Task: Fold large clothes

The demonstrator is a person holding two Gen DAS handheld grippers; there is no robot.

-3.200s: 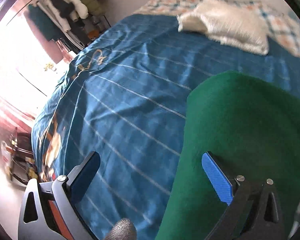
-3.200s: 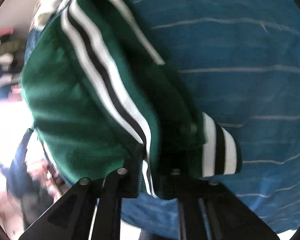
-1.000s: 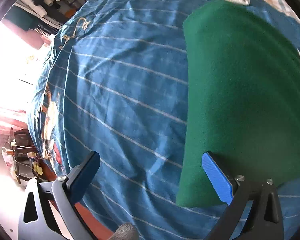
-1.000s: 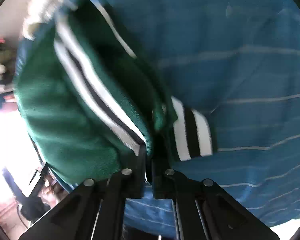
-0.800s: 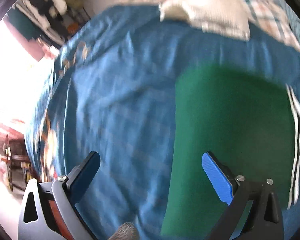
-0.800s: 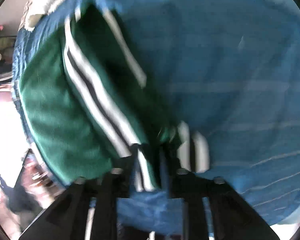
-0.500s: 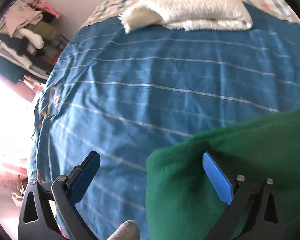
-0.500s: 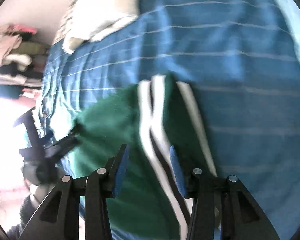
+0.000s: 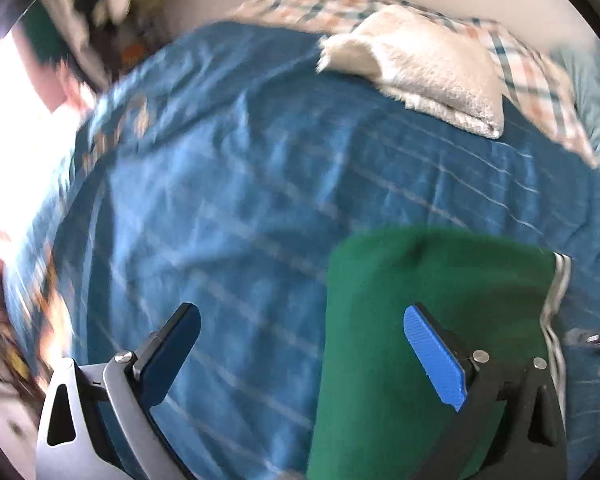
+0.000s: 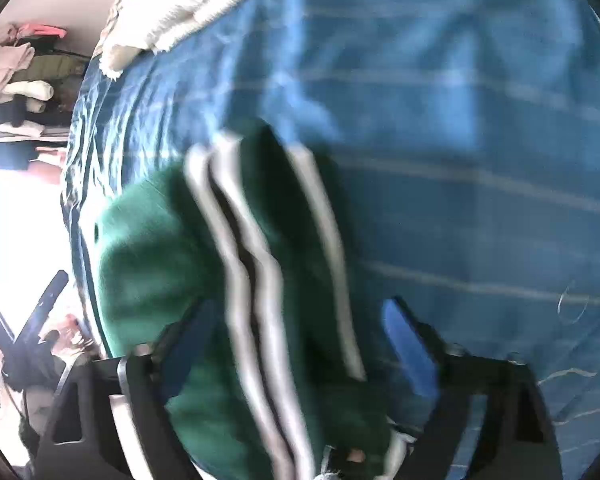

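Observation:
A green garment with white and black striped trim lies folded on the blue striped bedspread. My left gripper hangs open above the garment's left edge: its right pad is over the green cloth, its left pad over the bedspread. In the right wrist view the same garment shows its striped band running between the fingers. My right gripper has its jaws opening wide; the cloth lies between them, but the pads do not press on it. The picture is blurred.
A folded white fluffy blanket lies at the head of the bed in front of a checked pillow. Piled clothes on a rack stand beyond the bed's left edge, next to a bright window. Bare bedspread stretches right of the garment.
The right gripper, shut on the striped hem a second ago, has let go and spread its jaws. Both views swung across the bed. The left gripper stayed open.

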